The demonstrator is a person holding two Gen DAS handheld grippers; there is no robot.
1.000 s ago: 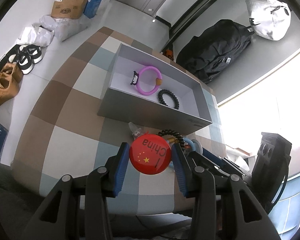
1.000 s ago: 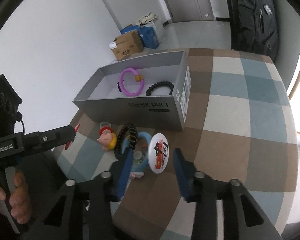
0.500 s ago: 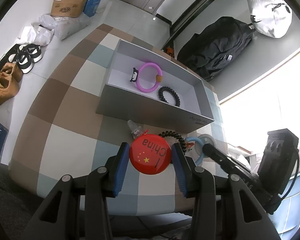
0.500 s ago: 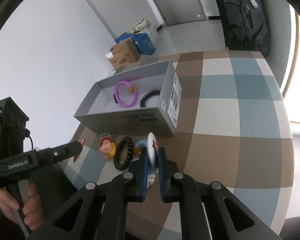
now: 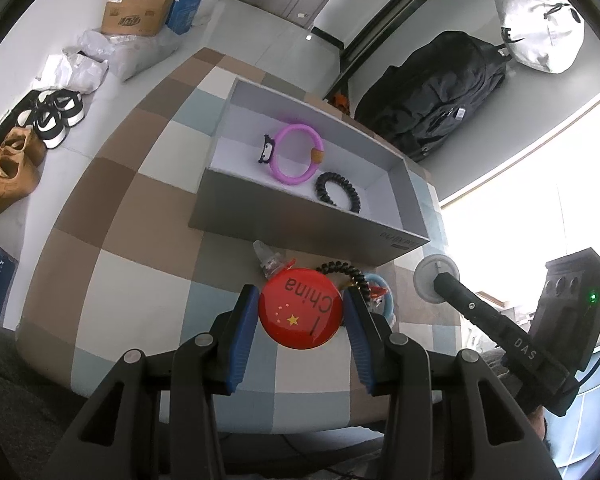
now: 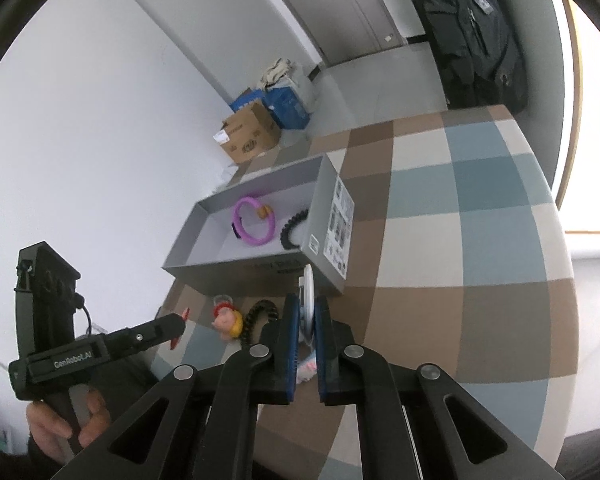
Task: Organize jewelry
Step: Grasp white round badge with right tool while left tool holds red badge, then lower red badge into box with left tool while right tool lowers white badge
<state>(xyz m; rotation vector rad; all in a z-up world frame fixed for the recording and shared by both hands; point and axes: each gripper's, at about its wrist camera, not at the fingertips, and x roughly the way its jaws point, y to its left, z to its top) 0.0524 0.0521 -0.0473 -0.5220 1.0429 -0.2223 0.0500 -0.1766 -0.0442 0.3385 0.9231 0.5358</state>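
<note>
Two rings (image 5: 298,156) lie in the gray box (image 5: 300,228) already, each gripper squeezes a round badge, left gripper (image 5: 300,314) red, right gripper (image 6: 307,312) white, and more trinkets (image 6: 228,318) wait on the table (image 6: 480,240).

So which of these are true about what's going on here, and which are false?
1. The left gripper holds a red round badge. True.
2. The grey box is empty. False: a purple ring and a black coiled band lie in it.
3. The right gripper has its jaws wide apart. False: they are shut on a white badge, held edge-on.
4. A black coiled band lies on the checked cloth outside the box. True.
</note>
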